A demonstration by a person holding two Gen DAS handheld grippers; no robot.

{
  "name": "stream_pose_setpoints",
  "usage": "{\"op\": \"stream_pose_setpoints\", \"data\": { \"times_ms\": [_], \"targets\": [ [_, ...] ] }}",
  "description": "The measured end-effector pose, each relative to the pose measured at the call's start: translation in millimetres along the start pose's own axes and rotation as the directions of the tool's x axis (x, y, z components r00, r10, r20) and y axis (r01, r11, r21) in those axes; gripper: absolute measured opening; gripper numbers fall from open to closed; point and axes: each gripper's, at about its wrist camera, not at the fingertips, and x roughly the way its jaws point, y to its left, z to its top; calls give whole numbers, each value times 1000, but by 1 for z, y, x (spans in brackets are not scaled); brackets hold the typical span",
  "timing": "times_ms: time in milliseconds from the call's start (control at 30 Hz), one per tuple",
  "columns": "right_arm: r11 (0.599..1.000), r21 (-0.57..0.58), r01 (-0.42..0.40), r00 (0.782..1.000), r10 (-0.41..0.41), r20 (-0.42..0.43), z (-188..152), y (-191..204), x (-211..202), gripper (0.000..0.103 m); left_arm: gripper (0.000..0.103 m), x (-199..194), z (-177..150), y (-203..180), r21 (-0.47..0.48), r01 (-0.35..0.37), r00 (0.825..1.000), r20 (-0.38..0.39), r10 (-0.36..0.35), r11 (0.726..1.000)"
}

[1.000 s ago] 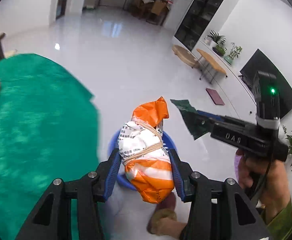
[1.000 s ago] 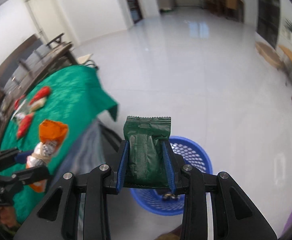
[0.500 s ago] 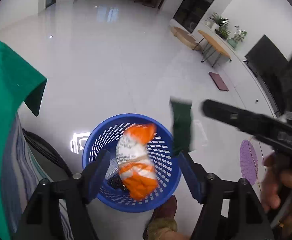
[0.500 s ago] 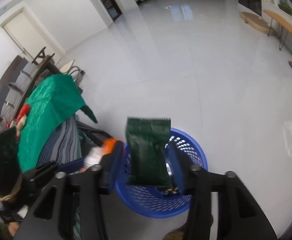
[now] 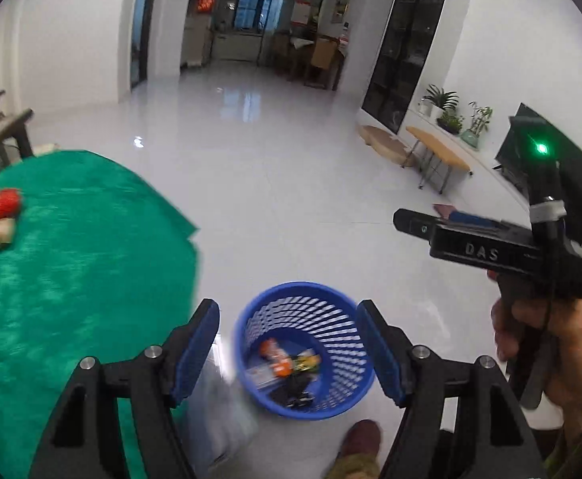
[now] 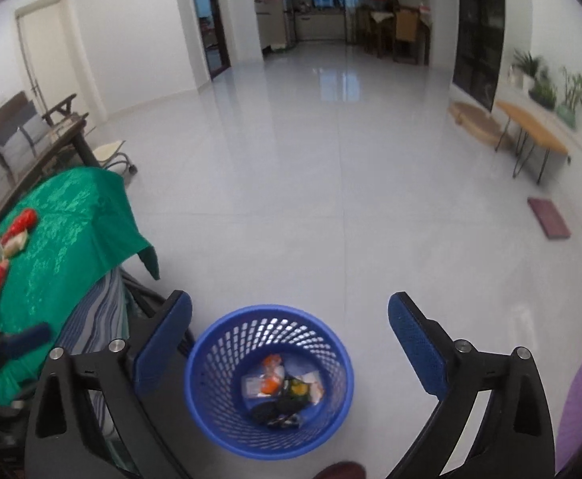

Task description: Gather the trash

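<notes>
Blue perforated round basket (image 6: 219,419); left tongs (image 5: 289,349) open, right tongs (image 6: 289,343) opening, empty.

Floor (image 6: 330,183): glossy pale tile w/ window glare; basket (image 6: 227,431): blue perforated plastic, smooth, holding shiny crinkled film wrappers (image 6: 281,385). Tablecloth (image 5: 75,279): green cloth w/ faint sheen, over striped fabric (image 6: 91,319); wrappers on cloth (image 6: 15,231): glossy red film. Left gripper (image 5: 289,349) and right gripper (image 6: 289,345): matt black plastic bodies, bright metal screws, textured blue pads (image 6: 414,339); bench (image 6: 530,131): light wood top, thin dark metal legs.
</notes>
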Motion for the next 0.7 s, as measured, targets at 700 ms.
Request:
{"op": "stream_pose_setpoints", "data": {
  "times_ms": [700],
  "targets": [
    [851,-463,-246,954,297,39,-86,293,-30,100,80,-144,-133,243,-284,-362,931,-152,331,888]
  ]
}}
